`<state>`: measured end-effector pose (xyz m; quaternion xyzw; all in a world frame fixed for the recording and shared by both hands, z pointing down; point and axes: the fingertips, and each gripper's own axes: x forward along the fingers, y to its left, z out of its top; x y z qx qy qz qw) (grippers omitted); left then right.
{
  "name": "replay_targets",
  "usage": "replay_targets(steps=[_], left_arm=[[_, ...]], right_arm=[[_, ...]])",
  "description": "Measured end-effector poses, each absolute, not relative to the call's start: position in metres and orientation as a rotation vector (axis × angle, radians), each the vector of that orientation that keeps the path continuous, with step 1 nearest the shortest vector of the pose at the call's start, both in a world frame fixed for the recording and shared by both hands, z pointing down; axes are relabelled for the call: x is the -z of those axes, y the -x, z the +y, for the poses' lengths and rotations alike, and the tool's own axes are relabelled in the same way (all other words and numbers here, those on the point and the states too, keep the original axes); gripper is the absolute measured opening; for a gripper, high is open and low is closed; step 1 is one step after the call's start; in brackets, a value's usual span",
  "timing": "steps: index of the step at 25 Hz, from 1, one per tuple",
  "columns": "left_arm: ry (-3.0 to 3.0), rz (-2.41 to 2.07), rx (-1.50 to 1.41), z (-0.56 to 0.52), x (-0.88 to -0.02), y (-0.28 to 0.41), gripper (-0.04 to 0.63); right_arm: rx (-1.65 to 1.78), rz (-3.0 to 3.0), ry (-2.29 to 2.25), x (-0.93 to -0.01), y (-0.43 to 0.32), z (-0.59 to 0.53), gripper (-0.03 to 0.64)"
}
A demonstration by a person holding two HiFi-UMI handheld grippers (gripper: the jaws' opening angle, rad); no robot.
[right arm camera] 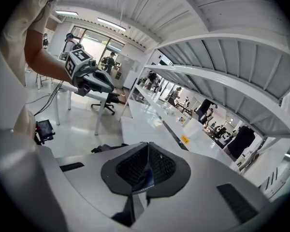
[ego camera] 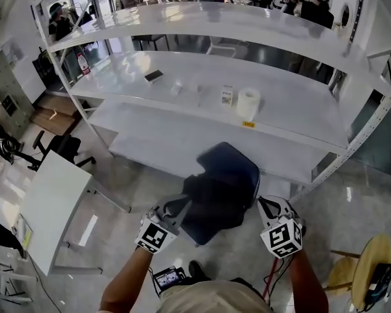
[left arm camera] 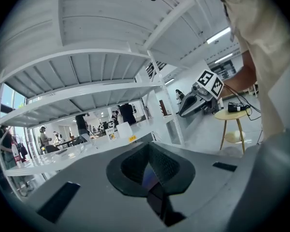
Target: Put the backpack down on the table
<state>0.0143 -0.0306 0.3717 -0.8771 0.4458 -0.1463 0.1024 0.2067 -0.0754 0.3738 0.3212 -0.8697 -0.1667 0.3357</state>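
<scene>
White table (ego camera: 156, 142) ahead; backpack (ego camera: 221, 188) hung just short of it.
Left gripper (ego camera: 179, 207) and right gripper (ego camera: 266, 206) each clenched its limp cloth at one side; it looked soft and fairly light.

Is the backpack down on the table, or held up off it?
Held up. The backpack hangs between the left gripper and right gripper, both shut on its fabric, short of the table.

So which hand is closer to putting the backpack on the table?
Right, probably, but only just. The left gripper and the right gripper are both shut on the backpack, which hangs between them, so they must move together. The table has a front edge that slants nearer the right side.
</scene>
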Motion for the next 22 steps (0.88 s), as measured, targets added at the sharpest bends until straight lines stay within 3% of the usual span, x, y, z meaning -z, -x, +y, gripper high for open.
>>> replay_targets(steps=[10, 22], left_arm=[[2.728, 1.267, 0.508, -0.092, -0.434, -0.018, 0.012], [2.813, 1.201, 0.730, -0.201, -0.526, -0.070, 0.012]], right_arm=[[0.274, -2.251, -0.858, -0.421, -0.199, -0.138, 0.028], [-0.075, -2.240, -0.786, -0.554, -0.218, -0.223, 0.032]])
